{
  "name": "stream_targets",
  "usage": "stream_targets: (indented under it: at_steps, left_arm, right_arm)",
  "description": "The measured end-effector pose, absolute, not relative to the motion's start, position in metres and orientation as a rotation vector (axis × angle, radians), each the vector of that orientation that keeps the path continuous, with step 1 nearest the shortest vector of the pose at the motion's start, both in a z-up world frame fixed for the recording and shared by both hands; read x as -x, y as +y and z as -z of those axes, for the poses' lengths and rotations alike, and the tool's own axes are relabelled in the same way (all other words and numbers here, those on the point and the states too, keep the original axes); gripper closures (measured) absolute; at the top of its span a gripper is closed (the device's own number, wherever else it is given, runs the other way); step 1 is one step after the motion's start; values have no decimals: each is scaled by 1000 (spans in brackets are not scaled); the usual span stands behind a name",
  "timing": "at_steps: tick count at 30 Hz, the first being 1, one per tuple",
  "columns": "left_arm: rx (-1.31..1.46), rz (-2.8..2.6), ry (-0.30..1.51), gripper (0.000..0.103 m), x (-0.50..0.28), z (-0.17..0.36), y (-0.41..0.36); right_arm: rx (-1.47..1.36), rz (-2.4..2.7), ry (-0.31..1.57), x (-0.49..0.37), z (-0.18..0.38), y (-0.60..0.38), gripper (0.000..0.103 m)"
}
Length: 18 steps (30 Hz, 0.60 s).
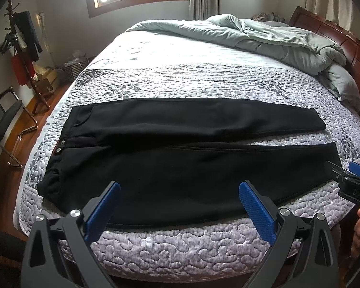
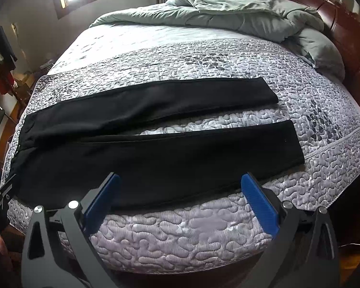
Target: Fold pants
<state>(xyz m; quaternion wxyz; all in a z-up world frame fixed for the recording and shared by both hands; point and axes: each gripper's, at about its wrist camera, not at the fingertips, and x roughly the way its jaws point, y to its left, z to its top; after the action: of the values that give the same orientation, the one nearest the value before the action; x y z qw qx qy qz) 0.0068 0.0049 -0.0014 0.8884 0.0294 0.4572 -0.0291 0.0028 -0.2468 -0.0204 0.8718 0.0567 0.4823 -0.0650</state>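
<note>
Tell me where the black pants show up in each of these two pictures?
Left wrist view: black pants across the middle, waistband at left.
Right wrist view: black pants across the middle, hems at right.
Shared landmark: the rumpled green comforter at the far end of the bed.

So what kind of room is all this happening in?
A home bedroom, almost certainly. A bed with a quilted cover fills the view, a rumpled grey-green duvet lies by the wooden headboard, and a coat rack stands in the corner.
</note>
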Motion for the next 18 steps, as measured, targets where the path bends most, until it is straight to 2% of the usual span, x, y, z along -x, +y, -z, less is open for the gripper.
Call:
stream_targets:
  at_steps: [18]
  left_arm:
    - [-62,62,951,4,-7,1,3]
  right_arm:
    - [-117,127,1009,-4,20,-245,3]
